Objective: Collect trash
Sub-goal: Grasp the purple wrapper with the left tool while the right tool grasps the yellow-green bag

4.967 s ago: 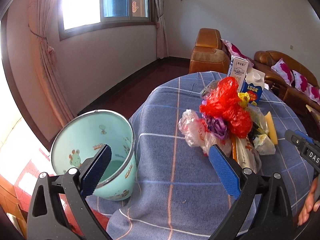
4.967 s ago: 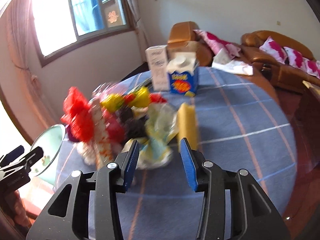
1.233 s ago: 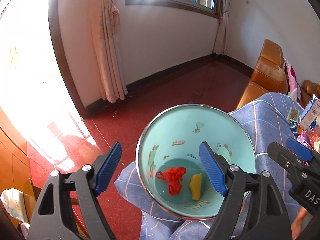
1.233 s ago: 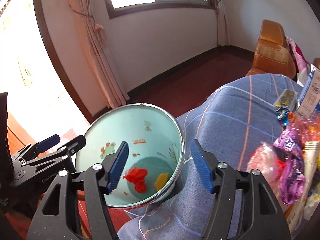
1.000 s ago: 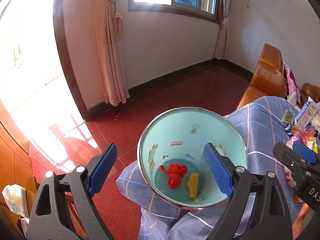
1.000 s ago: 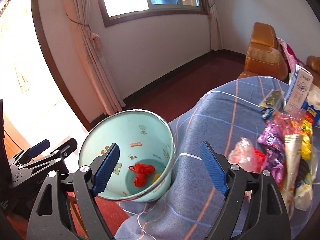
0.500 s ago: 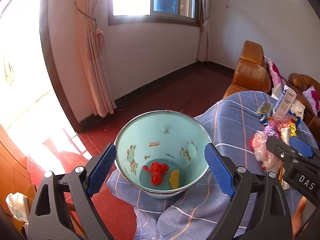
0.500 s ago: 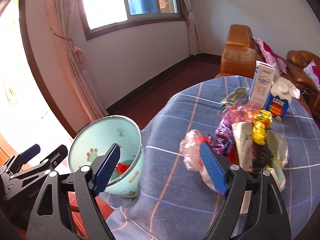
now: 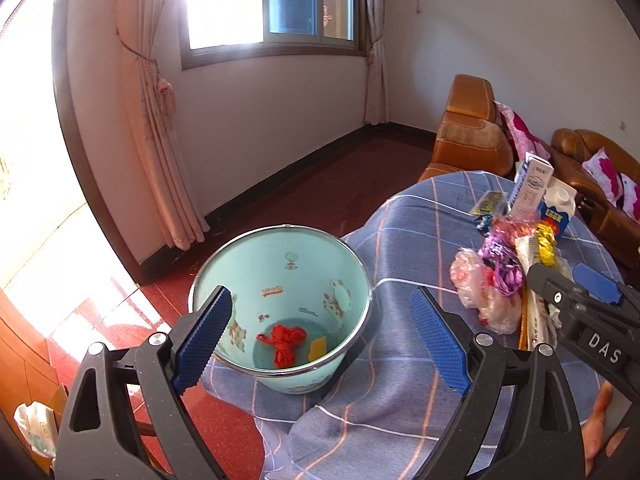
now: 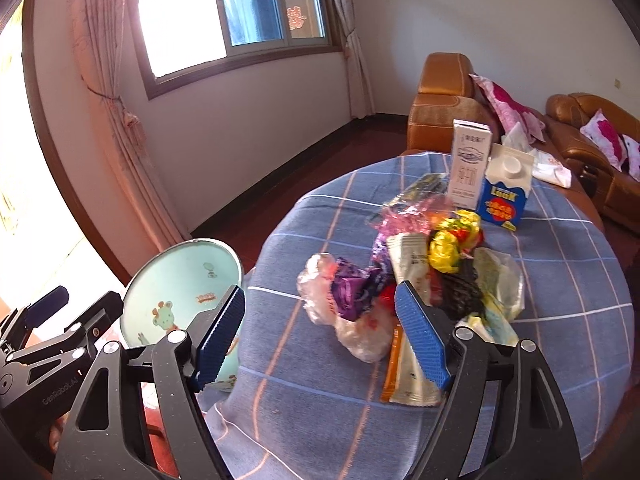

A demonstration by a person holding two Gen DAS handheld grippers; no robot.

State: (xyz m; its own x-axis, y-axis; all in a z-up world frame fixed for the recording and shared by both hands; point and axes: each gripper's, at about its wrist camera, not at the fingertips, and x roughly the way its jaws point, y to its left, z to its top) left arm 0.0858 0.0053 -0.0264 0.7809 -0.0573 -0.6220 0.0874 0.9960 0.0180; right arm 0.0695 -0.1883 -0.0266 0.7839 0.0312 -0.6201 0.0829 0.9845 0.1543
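Observation:
A light-blue bin (image 9: 280, 304) with cartoon animals stands at the table's left edge, draped by the cloth; it also shows in the right wrist view (image 10: 180, 292). Inside lie a red bag (image 9: 284, 342) and a yellow piece (image 9: 318, 348). A pile of wrappers and plastic bags (image 10: 404, 280) lies on the blue checked tablecloth (image 10: 560, 280); the pile also shows in the left wrist view (image 9: 500, 276). My left gripper (image 9: 320, 340) is open and empty over the bin. My right gripper (image 10: 320, 340) is open and empty just before the pile.
A white carton (image 10: 468, 160) and a blue-and-white carton (image 10: 506, 188) stand at the table's far side. Brown sofas with pink cushions (image 10: 580, 140) sit behind. Red floor (image 9: 320, 192), curtain (image 9: 160, 120) and window wall lie to the left.
Both grippers have swung right from the bin toward the table. The right one now faces the trash pile. The red bag and yellow piece went into the bin earlier.

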